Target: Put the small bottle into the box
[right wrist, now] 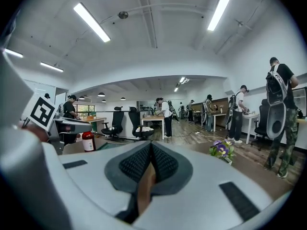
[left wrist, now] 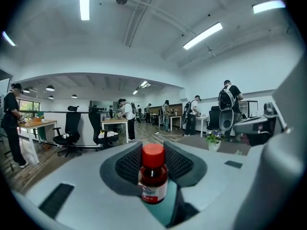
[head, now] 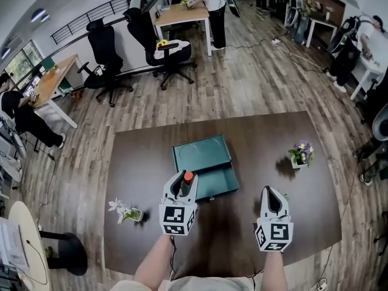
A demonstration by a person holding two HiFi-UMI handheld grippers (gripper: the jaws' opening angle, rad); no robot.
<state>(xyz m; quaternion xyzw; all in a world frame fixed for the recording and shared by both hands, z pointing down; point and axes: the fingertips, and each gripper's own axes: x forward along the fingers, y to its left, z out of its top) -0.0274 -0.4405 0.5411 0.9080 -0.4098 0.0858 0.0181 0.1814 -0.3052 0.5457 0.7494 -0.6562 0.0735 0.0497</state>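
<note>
A small dark bottle (head: 187, 178) with a red cap stands upright between the pads of my left gripper (head: 182, 179), which is shut on it. In the left gripper view the bottle (left wrist: 153, 174) fills the gap between the jaws, with teal beneath it. The gripper hovers at the near left corner of the open green box (head: 221, 178), whose lid (head: 200, 152) lies behind it. My right gripper (head: 272, 200) sits to the right of the box over the table, shut and holding nothing (right wrist: 151, 150). From there the bottle (right wrist: 88, 141) shows at the left.
The dark brown table (head: 260, 138) carries a pot of purple flowers (head: 301, 154) at the right and a pot of white flowers (head: 126, 212) at the near left. Office chairs (head: 167, 50), desks and several people stand on the wood floor beyond.
</note>
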